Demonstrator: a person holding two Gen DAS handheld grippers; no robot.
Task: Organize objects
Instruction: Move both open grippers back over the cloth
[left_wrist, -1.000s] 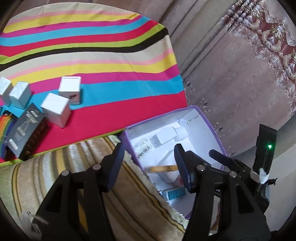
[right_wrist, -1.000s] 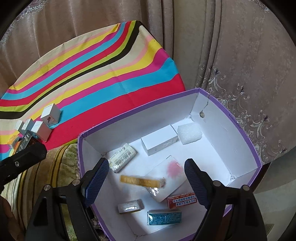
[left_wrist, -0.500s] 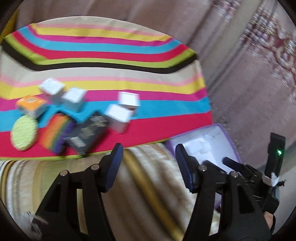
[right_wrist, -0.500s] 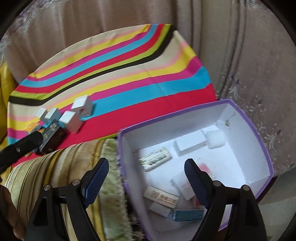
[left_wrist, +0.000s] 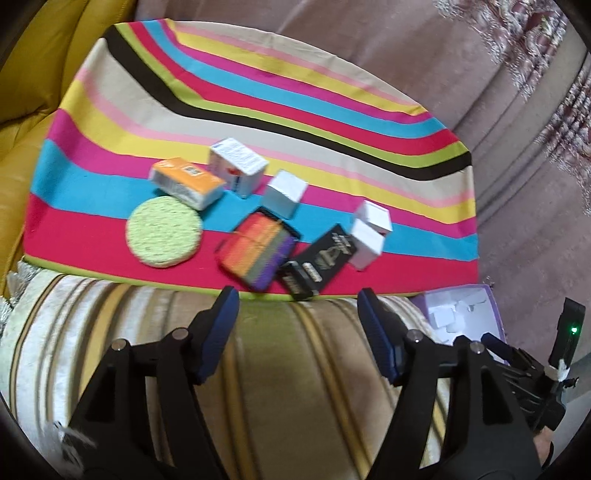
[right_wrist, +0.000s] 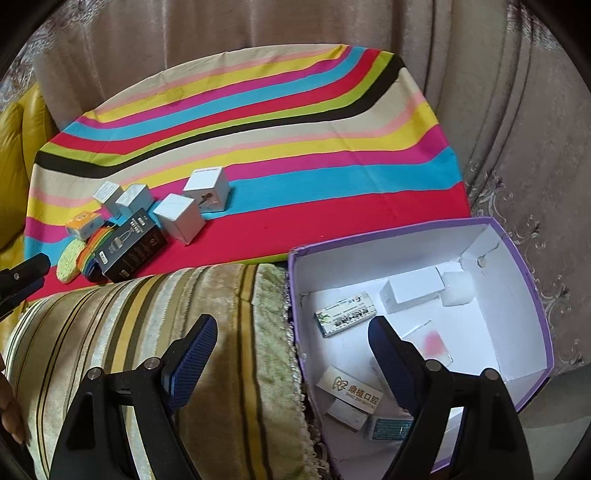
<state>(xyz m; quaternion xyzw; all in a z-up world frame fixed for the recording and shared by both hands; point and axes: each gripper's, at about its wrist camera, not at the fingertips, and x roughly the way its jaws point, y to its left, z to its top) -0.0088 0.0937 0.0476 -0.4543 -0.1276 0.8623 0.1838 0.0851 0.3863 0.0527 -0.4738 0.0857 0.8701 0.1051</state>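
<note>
Loose items lie on the striped cloth (left_wrist: 258, 107): a green round sponge (left_wrist: 164, 230), an orange box (left_wrist: 186, 181), a rainbow pad (left_wrist: 258, 249), a black box (left_wrist: 319, 258) and several white boxes (left_wrist: 286, 192). My left gripper (left_wrist: 297, 299) hovers over the sofa cushion just short of them; its jaws are opening with nothing between them. My right gripper (right_wrist: 291, 325) stands open and empty over the left wall of the purple box (right_wrist: 517, 258). That box holds a beige carton (right_wrist: 352, 387), a green-printed carton (right_wrist: 345, 308), a white box (right_wrist: 412, 288) and other small packs.
A striped velvet cushion (right_wrist: 184, 314) runs between the cloth and the grippers. Yellow upholstery (left_wrist: 33, 74) borders the cloth on the left, curtains (right_wrist: 517, 110) hang behind and to the right. The left gripper's fingers (right_wrist: 22, 269) show at the right wrist view's left edge.
The left gripper swung left from the purple box toward the loose items, and its jaws widened. The right gripper drifted left; the beige carton seen blurred above the box now lies inside.
</note>
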